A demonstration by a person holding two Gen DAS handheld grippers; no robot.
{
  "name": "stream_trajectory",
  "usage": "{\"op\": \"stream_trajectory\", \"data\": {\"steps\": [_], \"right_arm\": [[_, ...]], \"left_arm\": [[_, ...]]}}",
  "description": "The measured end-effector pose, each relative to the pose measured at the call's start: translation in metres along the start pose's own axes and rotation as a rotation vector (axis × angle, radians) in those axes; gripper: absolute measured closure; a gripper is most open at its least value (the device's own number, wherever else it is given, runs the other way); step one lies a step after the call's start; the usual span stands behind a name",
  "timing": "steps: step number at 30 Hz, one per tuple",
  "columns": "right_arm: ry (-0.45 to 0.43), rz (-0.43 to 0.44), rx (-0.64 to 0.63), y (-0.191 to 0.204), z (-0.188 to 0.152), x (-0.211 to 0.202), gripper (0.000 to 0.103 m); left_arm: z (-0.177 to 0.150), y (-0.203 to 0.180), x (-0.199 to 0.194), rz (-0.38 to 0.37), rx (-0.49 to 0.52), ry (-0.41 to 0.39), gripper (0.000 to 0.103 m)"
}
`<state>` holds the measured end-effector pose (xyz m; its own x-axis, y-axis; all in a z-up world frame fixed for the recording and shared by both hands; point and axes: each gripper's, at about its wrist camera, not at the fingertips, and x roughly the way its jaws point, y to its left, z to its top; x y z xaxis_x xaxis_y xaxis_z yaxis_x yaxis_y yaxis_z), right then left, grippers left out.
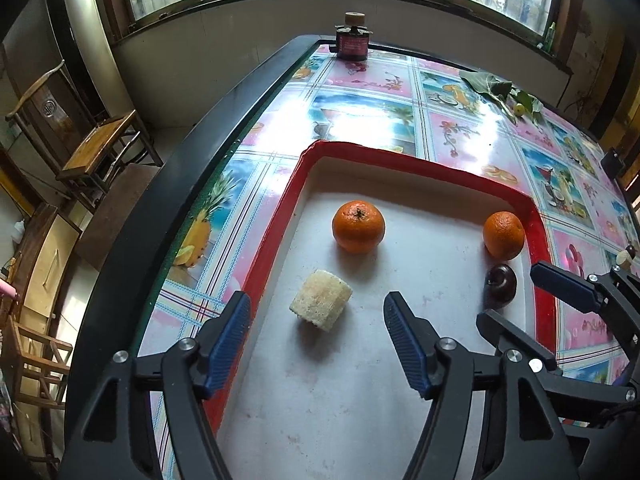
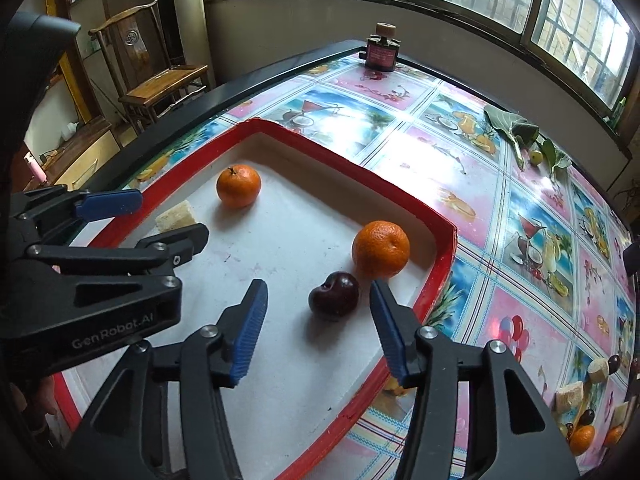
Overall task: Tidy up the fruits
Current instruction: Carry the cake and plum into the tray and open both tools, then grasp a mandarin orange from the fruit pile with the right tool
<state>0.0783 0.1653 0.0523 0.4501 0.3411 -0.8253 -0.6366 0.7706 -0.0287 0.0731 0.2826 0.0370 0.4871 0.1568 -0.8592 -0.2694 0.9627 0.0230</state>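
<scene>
A red-rimmed white tray [image 1: 545, 240] [image 2: 444, 256] holds two oranges, a dark red plum and a pale sugarcane chunk. In the left wrist view, one orange [image 1: 358, 226] lies mid-tray, the other [image 1: 503, 235] in the far right corner, the plum [image 1: 500, 285] just below it. The chunk [image 1: 321, 300] lies just ahead of my open, empty left gripper [image 1: 318, 322]. In the right wrist view my open, empty right gripper [image 2: 318, 304] flanks the plum [image 2: 334, 296], with an orange [image 2: 381, 249] behind it. The other orange [image 2: 238, 185] and the chunk [image 2: 176, 216] lie further left.
A dark jar [image 1: 352, 42] [image 2: 382, 52] stands at the table's far edge. Green leaves with a small fruit [image 1: 516, 100] [image 2: 528, 140] lie at the back right. More fruit pieces [image 2: 588, 412] lie on the table right of the tray. Wooden chairs stand left of the table.
</scene>
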Motion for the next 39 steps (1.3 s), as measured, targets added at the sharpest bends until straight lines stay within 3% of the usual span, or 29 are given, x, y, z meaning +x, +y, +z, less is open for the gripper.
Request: {"op": "stream_trajectory", "data": {"steps": [5, 13, 22, 30, 35, 39], "right_arm": [[-0.019, 0.017, 0.011, -0.004, -0.014, -0.022, 0.046], [-0.041, 0.079, 0.121, -0.039, -0.062, -0.068, 0.040], [-0.021, 0.101, 0.239, -0.100, -0.157, -0.111, 0.038], [-0.007, -0.028, 0.354, -0.179, -0.239, -0.137, 0.038], [-0.054, -0.060, 0.491, -0.239, -0.249, -0.139, 0.038], [-0.073, -0.047, 0.515, -0.272, -0.230, -0.121, 0.038]], "left_arm": [[-0.009, -0.003, -0.014, 0.028, -0.010, -0.004, 0.030], [-0.032, -0.029, -0.042, -0.005, -0.058, -0.021, 0.026], [-0.065, -0.134, -0.066, -0.140, 0.068, -0.025, 0.025], [-0.081, -0.231, -0.057, -0.186, 0.250, 0.013, 0.025], [-0.081, -0.256, -0.049, -0.179, 0.274, 0.035, 0.025], [-0.079, -0.260, -0.044, -0.158, 0.262, 0.047, 0.025]]}}
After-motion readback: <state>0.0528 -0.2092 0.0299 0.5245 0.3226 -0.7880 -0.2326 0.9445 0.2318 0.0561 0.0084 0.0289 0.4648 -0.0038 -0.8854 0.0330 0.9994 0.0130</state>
